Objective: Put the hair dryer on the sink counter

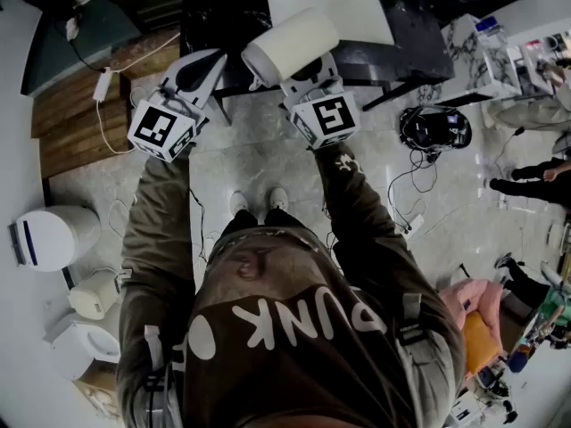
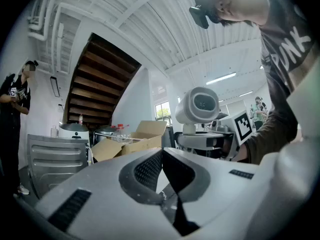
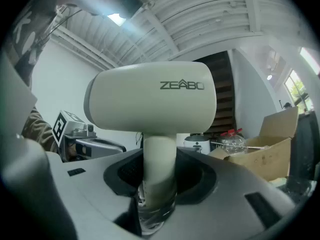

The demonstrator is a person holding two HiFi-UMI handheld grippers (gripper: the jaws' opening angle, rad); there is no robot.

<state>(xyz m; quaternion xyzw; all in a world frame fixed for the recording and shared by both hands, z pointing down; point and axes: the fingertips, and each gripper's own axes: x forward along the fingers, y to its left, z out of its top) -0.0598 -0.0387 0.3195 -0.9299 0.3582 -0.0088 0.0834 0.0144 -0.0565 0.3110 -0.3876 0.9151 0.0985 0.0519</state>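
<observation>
My right gripper is shut on the handle of a cream-white hair dryer, whose barrel lies crosswise above the jaws. In the head view the hair dryer sticks out ahead of the right gripper, over the edge of a dark table. From the left gripper view the hair dryer shows nozzle-on, to the right. The left gripper is shut with its pads together and nothing between them. It is held up beside the right one, left gripper in the head view.
A dark table with a white sheet stands ahead. On the marble floor lie cables and a black headset. A white bin stands at the left. A cardboard box, a metal chair and a standing person are nearby.
</observation>
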